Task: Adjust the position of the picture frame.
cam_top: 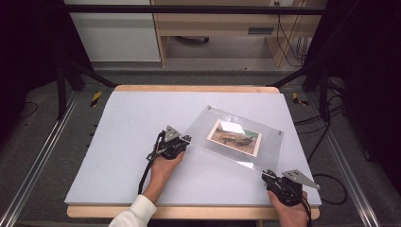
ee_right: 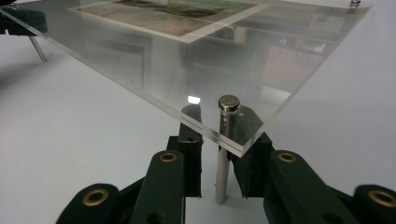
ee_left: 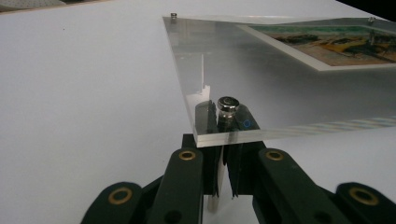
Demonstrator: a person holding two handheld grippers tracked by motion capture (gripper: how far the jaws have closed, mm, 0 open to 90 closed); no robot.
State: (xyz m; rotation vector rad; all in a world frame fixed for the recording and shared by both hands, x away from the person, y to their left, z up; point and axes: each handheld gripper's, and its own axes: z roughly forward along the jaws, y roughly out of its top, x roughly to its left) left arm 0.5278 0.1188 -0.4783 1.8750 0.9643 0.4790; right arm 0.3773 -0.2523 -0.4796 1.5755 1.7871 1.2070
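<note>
High view: the acrylic photo frame lies on the white counter, right of centre, your left gripper at its near-left corner and right gripper at its near-right corner. If you lift unevenly, the panel could twist and slip out.

Left gripper view: jaws clamped on the standoff pin under the corner; the bite is small, so a tilt may pry it loose.

Right gripper view: the right gripper brackets its pin, narrow gaps on both sides, so not grasping yet, I judge. This view also shows the frame's far corner raised on a leg.
</note>
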